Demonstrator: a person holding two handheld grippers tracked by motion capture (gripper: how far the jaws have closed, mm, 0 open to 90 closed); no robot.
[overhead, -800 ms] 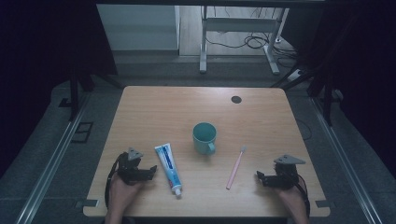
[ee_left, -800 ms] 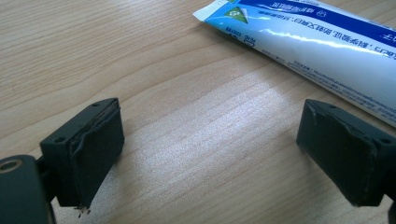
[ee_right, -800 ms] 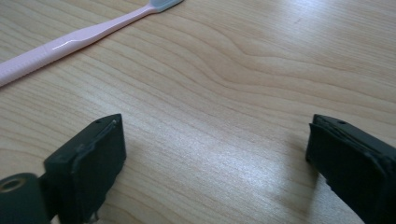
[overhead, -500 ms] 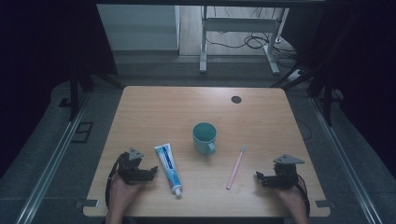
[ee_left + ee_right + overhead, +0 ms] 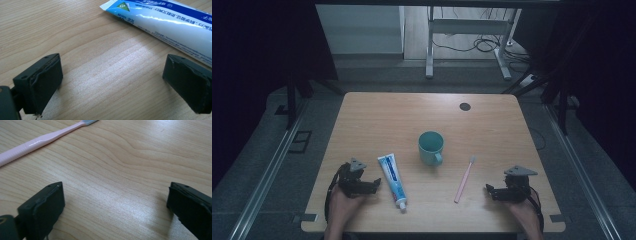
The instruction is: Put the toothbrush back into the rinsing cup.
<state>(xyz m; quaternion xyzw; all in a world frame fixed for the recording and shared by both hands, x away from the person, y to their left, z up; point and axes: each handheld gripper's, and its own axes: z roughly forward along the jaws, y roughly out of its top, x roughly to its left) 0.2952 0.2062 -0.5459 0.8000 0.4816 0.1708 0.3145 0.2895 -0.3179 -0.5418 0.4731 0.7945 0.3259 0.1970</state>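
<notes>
**Two grippers at rest on a wooden table, jaws wide, nothing held**

The table is light wood with a clear grain and rounded corners, and a small dark round cap sits near its far right edge. Around it the room is dim: grey floor, dark drapes on both sides, and at the back a white-legged frame with loose cables on the floor behind it.

A teal mug stands near the middle of the table, its handle turned toward the person. A toothpaste tube lies left of it, cap toward the near edge, and a pink toothbrush lies right of it, bristle head pointing away.

The left gripper rests near the front left, just beside the tube; its jaws stand wide apart over bare wood. The right gripper rests near the front right, close to the toothbrush handle, jaws likewise wide apart and empty.

Against the earlier frames, nothing on the table has shifted, and both grippers sit where they were.

In the left gripper view the tube is white and blue with a small green triangle at its crimped end; lines of fine print run along it, too small to read.
</notes>
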